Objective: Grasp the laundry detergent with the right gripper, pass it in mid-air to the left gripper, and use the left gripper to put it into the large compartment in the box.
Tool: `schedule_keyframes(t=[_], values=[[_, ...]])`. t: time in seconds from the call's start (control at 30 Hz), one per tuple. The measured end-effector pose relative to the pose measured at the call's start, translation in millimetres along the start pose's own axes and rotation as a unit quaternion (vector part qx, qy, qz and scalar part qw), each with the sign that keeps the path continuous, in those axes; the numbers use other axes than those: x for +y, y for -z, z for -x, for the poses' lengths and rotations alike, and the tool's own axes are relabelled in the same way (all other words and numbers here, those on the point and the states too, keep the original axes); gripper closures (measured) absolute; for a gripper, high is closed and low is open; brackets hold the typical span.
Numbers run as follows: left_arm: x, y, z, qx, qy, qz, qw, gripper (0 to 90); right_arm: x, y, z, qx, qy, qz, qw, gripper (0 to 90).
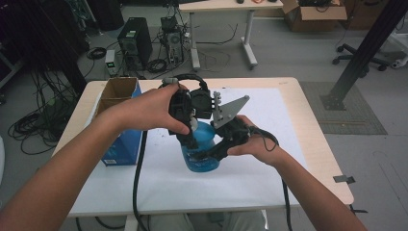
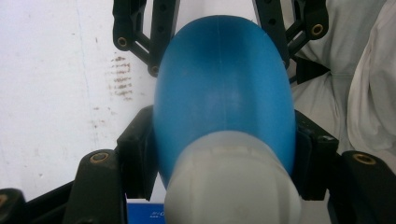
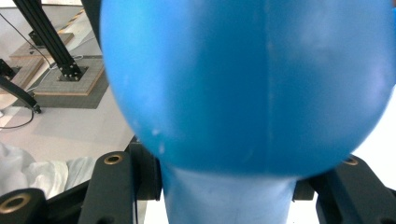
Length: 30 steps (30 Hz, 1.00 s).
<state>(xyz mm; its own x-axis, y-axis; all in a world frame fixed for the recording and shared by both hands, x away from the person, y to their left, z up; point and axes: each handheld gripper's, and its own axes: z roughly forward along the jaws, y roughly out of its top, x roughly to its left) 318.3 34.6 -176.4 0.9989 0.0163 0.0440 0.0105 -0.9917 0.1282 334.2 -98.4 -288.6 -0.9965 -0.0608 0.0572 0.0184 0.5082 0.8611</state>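
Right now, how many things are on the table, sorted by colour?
Blue: 2, the blue bottle and the blue box.
Brown: 1, the open cardboard box.
White: 1, the white sheet covering the table.
Black: 2, the left gripper and the right gripper, both clamped on the bottle.
Total: 6

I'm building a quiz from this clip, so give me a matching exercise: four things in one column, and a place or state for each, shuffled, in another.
Things:
1. blue bottle
2. white cap
3. cardboard box
4. left gripper

Places or states:
A. open-topped, at the table's left edge
B. clamped by both grippers above the white mat
C. pale, on the bottle's neck
D. jaws shut at the bottle's top end

Pairs: 1-B, 2-C, 3-A, 4-D
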Motion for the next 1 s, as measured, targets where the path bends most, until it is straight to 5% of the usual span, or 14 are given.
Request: schedule_keyframes(t=[0.33,0.53,0.73,0.87,0.93,1.0], values=[[3.5,6.3,3.1,0.004,0.003,-0.008,1.0,37.7,1.8,0.6,-1.4,0.004,0.0,0.013,0.9999,42.2],[1.2,9.7,1.9,0.009,0.018,-0.02,0.9996,37.7,0.1,9.0,0.3,0.0,-0.025,0.025,0.9994,22.2],[-6.8,20.3,-4.0,0.019,0.059,-0.026,0.9977,37.7,-18.2,29.4,2.3,-0.029,-0.054,-0.013,0.998,11.1],[-12.7,34.8,-11.0,0.032,0.113,-0.031,0.9926,37.7,-35.9,51.2,5.3,-0.06,-0.086,-0.037,0.9938,5.6],[-16.7,44.1,-16.4,0.038,0.144,-0.035,0.9882,37.7,-42.7,61.9,5.5,-0.077,-0.097,-0.044,0.9913,5.1],[-21.8,54.5,-22.5,0.048,0.184,-0.037,0.9811,37.7,-47.0,73.0,4.7,-0.085,-0.106,-0.054,0.9893,5.5]])
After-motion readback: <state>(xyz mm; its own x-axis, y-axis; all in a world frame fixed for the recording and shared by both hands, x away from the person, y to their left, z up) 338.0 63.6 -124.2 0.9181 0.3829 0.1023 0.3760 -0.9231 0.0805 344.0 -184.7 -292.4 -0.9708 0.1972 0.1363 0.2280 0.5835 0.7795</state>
